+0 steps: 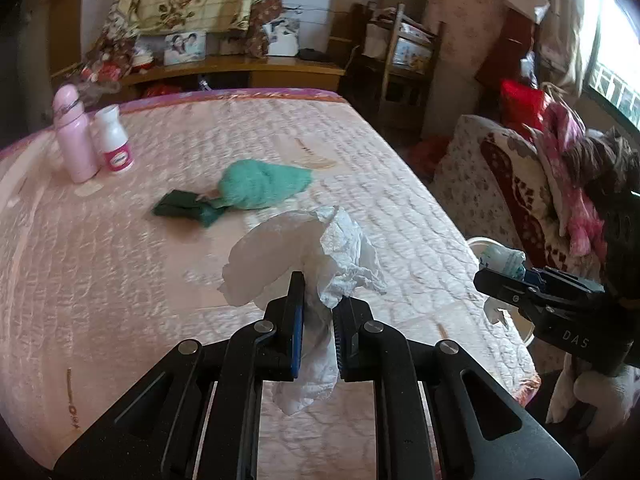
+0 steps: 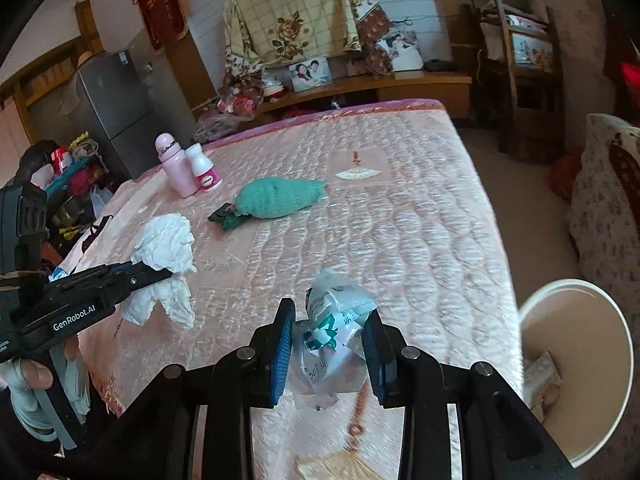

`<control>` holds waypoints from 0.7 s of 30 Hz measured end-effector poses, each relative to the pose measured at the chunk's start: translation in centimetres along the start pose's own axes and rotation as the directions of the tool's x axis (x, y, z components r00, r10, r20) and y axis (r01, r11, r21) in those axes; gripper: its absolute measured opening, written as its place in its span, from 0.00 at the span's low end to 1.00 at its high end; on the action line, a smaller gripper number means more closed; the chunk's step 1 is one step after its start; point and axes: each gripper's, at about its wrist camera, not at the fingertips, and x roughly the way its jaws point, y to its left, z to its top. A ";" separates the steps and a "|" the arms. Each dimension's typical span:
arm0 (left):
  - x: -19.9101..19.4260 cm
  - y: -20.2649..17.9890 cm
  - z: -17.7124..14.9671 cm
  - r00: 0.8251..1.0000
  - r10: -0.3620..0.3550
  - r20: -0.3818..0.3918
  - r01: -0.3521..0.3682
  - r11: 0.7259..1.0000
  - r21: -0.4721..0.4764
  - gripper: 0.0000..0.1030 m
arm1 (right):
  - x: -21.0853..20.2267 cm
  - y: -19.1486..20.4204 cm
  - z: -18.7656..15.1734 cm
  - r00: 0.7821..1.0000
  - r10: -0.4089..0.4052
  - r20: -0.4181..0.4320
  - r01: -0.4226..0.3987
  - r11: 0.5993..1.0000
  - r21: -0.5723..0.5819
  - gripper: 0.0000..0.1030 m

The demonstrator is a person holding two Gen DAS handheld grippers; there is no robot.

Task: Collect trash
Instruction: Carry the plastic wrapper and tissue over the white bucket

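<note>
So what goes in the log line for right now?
left gripper: shut on tissue | right gripper: shut on wrapper | bin: beside bed

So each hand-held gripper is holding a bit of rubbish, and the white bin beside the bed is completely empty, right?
Not quite. The left hand-held gripper holds a crumpled tissue and the right hand-held gripper a plastic wrapper, but the white bin is not empty: the right wrist view shows something pale already lying in it.
</note>
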 end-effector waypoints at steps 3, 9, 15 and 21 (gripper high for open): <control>0.2 -1.6 0.0 1.000 -0.007 0.002 0.007 1.000 0.029 0.10 | -0.9 -0.9 -0.4 1.000 -0.016 0.006 0.016 1.000 0.012 0.30; 0.9 -4.4 0.2 1.000 -0.024 -0.003 0.024 0.997 0.069 0.10 | -2.3 -3.1 -1.2 0.999 -0.042 0.010 0.042 0.998 0.045 0.30; 1.9 -7.0 0.3 0.999 -0.040 -0.013 0.041 0.994 0.104 0.10 | -3.6 -5.3 -1.9 0.997 -0.069 0.017 0.067 0.995 0.078 0.30; 3.0 -9.2 0.6 0.998 -0.055 -0.021 0.058 0.990 0.127 0.10 | -4.8 -7.5 -2.5 0.995 -0.097 0.019 0.094 0.990 0.109 0.30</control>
